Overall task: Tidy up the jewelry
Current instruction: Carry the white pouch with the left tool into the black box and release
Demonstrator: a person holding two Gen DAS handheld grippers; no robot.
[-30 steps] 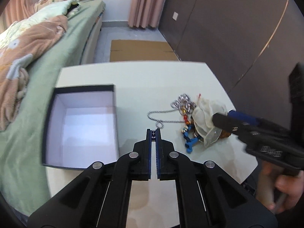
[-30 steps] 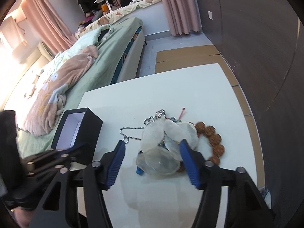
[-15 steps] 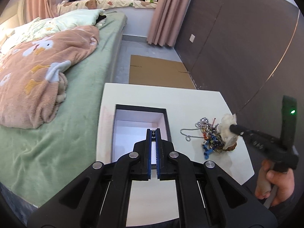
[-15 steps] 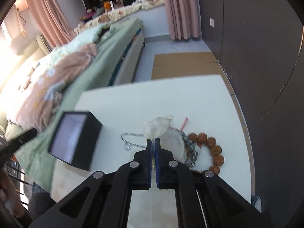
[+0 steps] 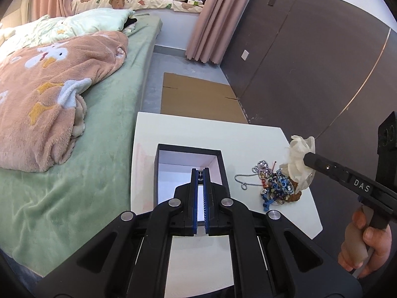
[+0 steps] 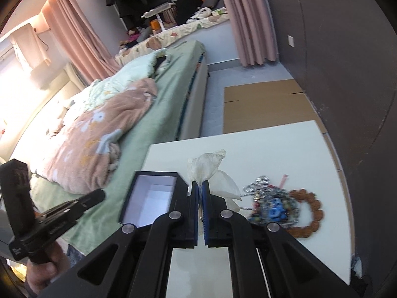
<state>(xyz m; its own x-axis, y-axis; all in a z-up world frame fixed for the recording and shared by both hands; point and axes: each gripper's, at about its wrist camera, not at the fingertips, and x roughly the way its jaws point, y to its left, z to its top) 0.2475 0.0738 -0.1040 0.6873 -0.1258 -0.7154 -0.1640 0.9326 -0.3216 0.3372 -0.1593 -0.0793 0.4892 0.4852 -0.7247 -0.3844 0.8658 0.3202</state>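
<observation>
An open black box (image 5: 173, 173) with a white inside stands on the white table (image 5: 248, 134); it also shows in the right wrist view (image 6: 151, 198). A jewelry pile (image 5: 273, 186) of silver chain, blue beads and a brown bead bracelet (image 6: 312, 211) lies to its right. My right gripper (image 6: 200, 185) is shut on a sheer white pouch (image 6: 208, 166) and holds it above the pile; the pouch also shows in the left wrist view (image 5: 299, 159). My left gripper (image 5: 200, 173) is shut and empty, above the box.
A bed (image 5: 74, 136) with green sheet and a pink blanket runs along the table's left edge. Flat cardboard (image 5: 198, 99) lies on the floor beyond the table. A dark wall panel (image 5: 310, 62) stands on the right.
My right gripper closed on the pouch and lifted it off the jewelry pile. My left gripper rose and drew back from the chain to above the box, staying shut.
</observation>
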